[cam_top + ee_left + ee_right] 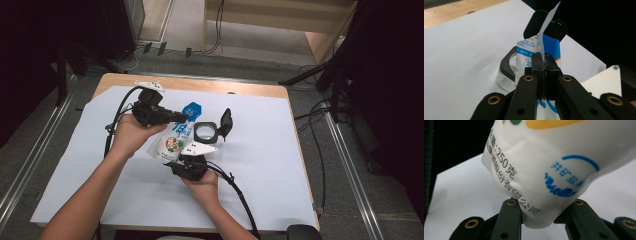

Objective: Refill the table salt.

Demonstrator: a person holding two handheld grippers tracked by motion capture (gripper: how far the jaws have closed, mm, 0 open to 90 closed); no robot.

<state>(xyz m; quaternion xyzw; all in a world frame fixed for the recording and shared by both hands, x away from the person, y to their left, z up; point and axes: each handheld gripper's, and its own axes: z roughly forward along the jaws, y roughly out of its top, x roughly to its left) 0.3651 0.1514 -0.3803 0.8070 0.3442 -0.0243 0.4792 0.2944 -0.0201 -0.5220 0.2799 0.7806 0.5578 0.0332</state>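
White pouch [172,140], blue-topped, printed: held off the counter [260,165] just beside the clear container [205,131] with its black hinged lid [226,123] raised. Left hand-held gripper [181,117]: jaws clamped on the pouch's thin top edge. Right hand-held gripper [186,159]: jaws squeezing the pouch's bulging bottom end.

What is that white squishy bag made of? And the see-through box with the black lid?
The bag looks like thin, soft, glossy plastic film: it dents and wrinkles where the right gripper squeezes it, and its flat top edge stays pinched in the left gripper. The box looks like hard clear plastic or glass, hard to tell which, with a matte black plastic-looking lid.
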